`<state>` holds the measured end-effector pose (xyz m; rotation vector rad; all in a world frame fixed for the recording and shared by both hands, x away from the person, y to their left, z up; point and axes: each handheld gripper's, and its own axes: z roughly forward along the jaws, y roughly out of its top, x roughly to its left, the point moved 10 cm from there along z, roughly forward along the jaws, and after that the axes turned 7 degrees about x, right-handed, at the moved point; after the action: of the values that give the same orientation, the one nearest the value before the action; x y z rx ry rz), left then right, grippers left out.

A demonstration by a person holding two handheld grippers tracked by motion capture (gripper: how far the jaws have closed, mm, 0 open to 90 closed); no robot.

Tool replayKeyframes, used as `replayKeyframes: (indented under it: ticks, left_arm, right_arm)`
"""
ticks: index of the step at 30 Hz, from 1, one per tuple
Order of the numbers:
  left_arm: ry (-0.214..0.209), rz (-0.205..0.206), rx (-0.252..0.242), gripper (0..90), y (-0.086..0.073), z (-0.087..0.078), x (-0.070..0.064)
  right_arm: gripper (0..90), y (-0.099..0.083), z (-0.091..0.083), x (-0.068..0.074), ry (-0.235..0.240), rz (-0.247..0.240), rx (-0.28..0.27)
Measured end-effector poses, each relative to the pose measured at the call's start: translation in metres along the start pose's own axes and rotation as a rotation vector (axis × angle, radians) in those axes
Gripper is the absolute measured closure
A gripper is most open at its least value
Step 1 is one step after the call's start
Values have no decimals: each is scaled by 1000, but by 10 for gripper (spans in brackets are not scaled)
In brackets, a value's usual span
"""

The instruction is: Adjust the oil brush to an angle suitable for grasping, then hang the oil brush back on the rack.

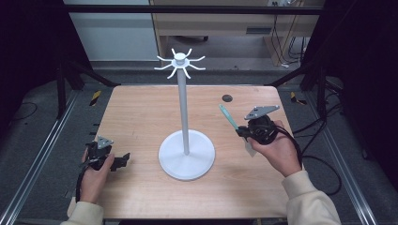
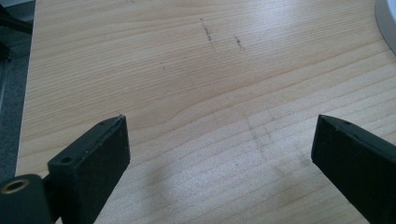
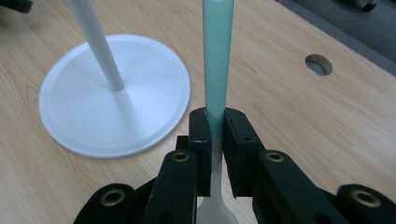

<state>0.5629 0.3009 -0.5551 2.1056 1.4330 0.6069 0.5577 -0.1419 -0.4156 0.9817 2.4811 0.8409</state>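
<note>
A white stand (image 1: 184, 112) with a round base (image 1: 187, 157) and hooked arms at its top (image 1: 180, 62) rises from the middle of the wooden table. My right gripper (image 1: 244, 132) is at the table's right, shut on a utensil with a teal handle (image 1: 228, 117) that points up and away. In the right gripper view the handle (image 3: 217, 56) rises between the closed jaws of the right gripper (image 3: 215, 122), and its white end hangs below them. My left gripper (image 1: 123, 159) rests low near the table's left front, and in its own view the left gripper (image 2: 219, 140) is open over bare wood.
A dark round hole (image 1: 227, 98) sits in the tabletop at the back right, also the hole (image 3: 318, 64) beyond the handle. The stand's base (image 3: 114, 93) lies left of the right gripper. Black frame posts and cables flank the table (image 1: 141, 187).
</note>
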Motion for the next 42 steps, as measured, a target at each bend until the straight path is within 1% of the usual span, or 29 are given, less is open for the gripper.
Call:
replayKeyframes:
  ticks: [3, 9, 11, 14, 20, 27, 30, 33, 42]
  left_arm:
    - [0, 1, 0, 39, 0, 0, 0]
    - [1, -1, -1, 39, 0, 0, 0]
    - [1, 0, 0, 39, 0, 0, 0]
    - [1, 0, -1, 39, 0, 0, 0]
    - [2, -3, -3, 39, 0, 0, 0]
    - [3, -1, -1, 39, 0, 0, 0]
    - [3, 0, 0, 39, 0, 0, 0]
    - [4, 0, 0, 39, 0, 0, 1]
    - [4, 1, 0, 39, 0, 0, 0]
  right_arm:
    - [819, 7, -3, 3, -4, 11, -40]
    - [819, 23, -12, 9, -3, 49, -134]
    - [819, 26, -14, 11, -2, 47, -156]
    - [819, 30, -15, 14, -1, 47, -169]
    - [819, 35, -20, 19, 18, 61, -208]
    - [819, 41, -32, 24, 41, 81, -271]
    - [819, 44, -37, 26, 47, 80, -292]
    - [818, 49, -44, 28, 59, 89, -327]
    - [818, 61, -58, 37, 74, 75, -399]
